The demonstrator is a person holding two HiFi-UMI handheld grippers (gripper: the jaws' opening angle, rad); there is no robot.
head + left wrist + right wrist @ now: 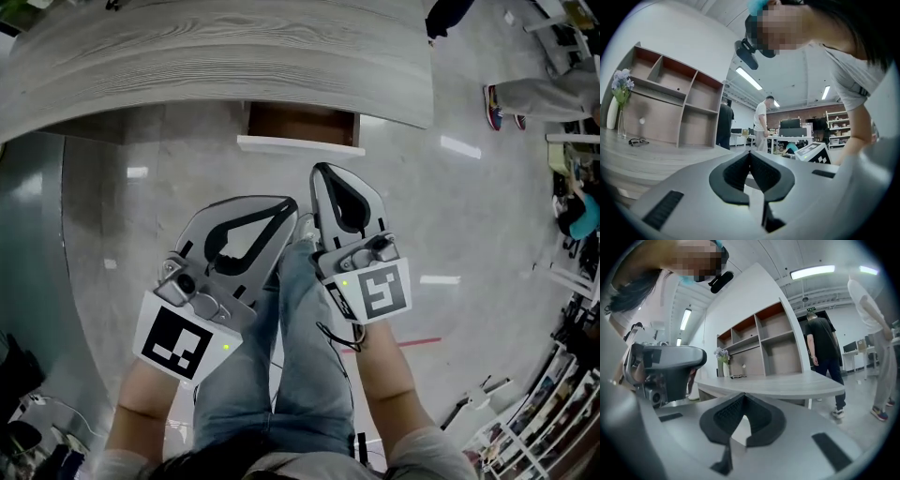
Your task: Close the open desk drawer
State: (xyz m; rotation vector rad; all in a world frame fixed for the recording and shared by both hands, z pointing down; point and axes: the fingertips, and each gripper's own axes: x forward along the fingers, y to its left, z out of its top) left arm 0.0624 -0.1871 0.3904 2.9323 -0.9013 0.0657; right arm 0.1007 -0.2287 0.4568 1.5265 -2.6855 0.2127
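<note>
In the head view the open drawer (pixel 302 124) juts out from under the grey wood-grain desk (pixel 216 56), showing its brown inside and white front panel (pixel 300 145). Both grippers hang over the person's knees, short of the drawer. My right gripper (pixel 321 171) is shut and empty, its tips just below the drawer front. My left gripper (pixel 289 201) is also shut and empty, lower and to the left. In the left gripper view the left gripper (pixel 750 153) has its pads touching; in the right gripper view the right gripper (pixel 743 395) does too. Neither gripper view shows the drawer.
A shelf unit (pixel 670 108) stands on the desk with a vase of flowers (pixel 618 101) and glasses (pixel 636 141) beside it. People stand to the right (pixel 825 352) and behind (pixel 761 122). Grey tiled floor (pixel 469 216) lies around the desk, with shelving (pixel 553 394) at lower right.
</note>
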